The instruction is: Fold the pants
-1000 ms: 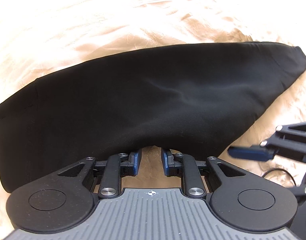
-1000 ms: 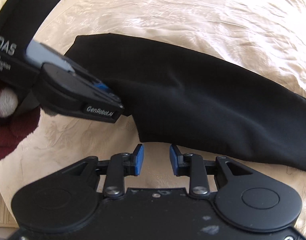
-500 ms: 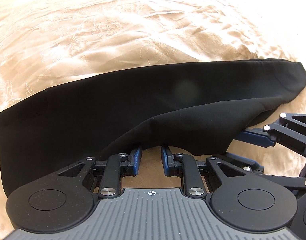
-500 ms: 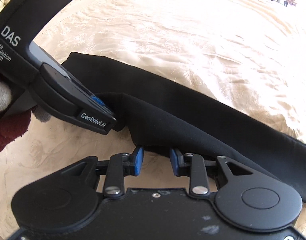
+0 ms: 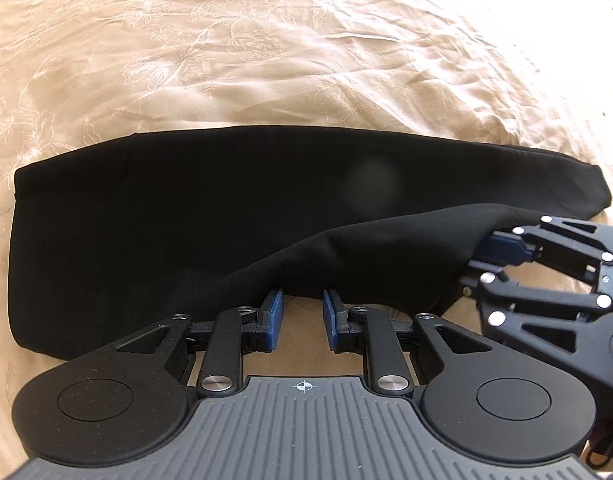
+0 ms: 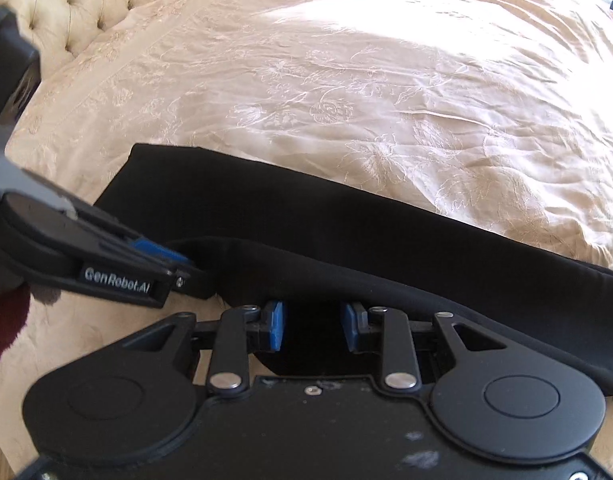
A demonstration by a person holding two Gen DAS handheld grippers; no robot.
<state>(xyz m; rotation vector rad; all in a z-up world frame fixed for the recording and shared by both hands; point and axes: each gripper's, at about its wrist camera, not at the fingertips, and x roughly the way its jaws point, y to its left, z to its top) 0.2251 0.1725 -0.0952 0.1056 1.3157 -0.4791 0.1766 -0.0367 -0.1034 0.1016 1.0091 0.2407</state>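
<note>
Black pants (image 5: 234, 208) lie lengthwise on the cream embroidered bedspread (image 6: 386, 92), near edge lifted.

Soft, limp, light cloth, best pinched at that near edge: the left gripper (image 5: 298, 314) and right gripper (image 6: 312, 326) both stand apart with the hem at their fingertips.

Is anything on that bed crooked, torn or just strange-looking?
Nothing looks torn or spilled. The black pants lie along the cream bedspread, but their near edge is bunched and raised into a ridge where the left gripper and right gripper meet it. That seems part of the folding, not a fault.
</note>
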